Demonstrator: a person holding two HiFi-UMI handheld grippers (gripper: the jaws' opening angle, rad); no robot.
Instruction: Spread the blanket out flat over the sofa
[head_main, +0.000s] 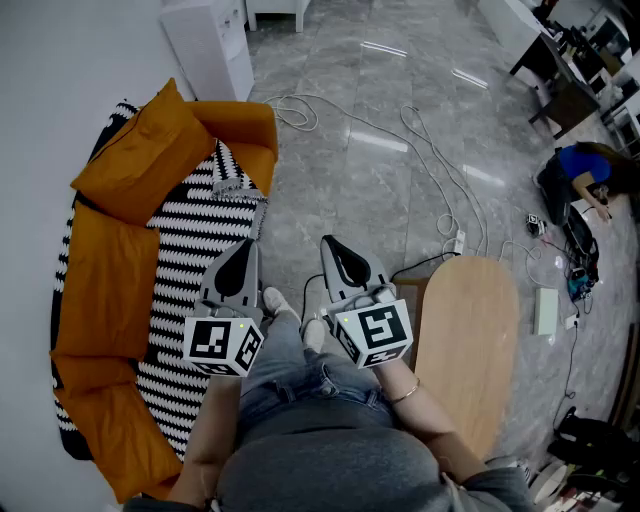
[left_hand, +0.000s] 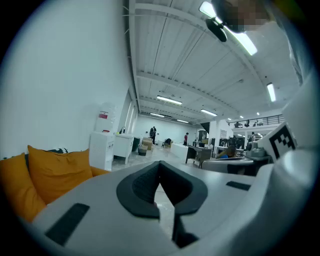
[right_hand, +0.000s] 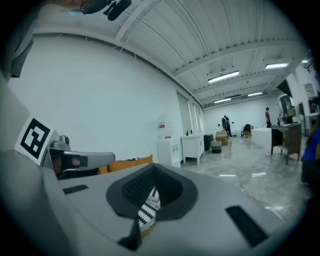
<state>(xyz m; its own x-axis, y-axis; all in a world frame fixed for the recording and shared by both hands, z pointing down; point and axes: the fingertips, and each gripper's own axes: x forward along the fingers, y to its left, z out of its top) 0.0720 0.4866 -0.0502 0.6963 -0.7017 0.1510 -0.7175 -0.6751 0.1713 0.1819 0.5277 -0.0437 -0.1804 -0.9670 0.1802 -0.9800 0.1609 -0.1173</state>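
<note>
The orange sofa (head_main: 105, 275) curves along the wall at the left. A black-and-white striped blanket (head_main: 190, 228) lies over its seat, and one edge hangs by the front arm. An orange cushion (head_main: 140, 150) (left_hand: 52, 172) rests at the far end. My left gripper (head_main: 238, 262) (left_hand: 160, 176) is shut and empty, held over the blanket's near edge. Beside it, my right gripper (head_main: 345, 258) (right_hand: 152, 186) hovers above the floor, also shut and empty. A sliver of the blanket (right_hand: 148, 211) shows through the slit between its jaws.
A rounded wooden table (head_main: 468, 345) stands at my right. White cables (head_main: 425, 160) trail over the grey floor. At the sofa's far end is a white cabinet (head_main: 212, 45). A person in blue (head_main: 583, 165) crouches at the far right among gear.
</note>
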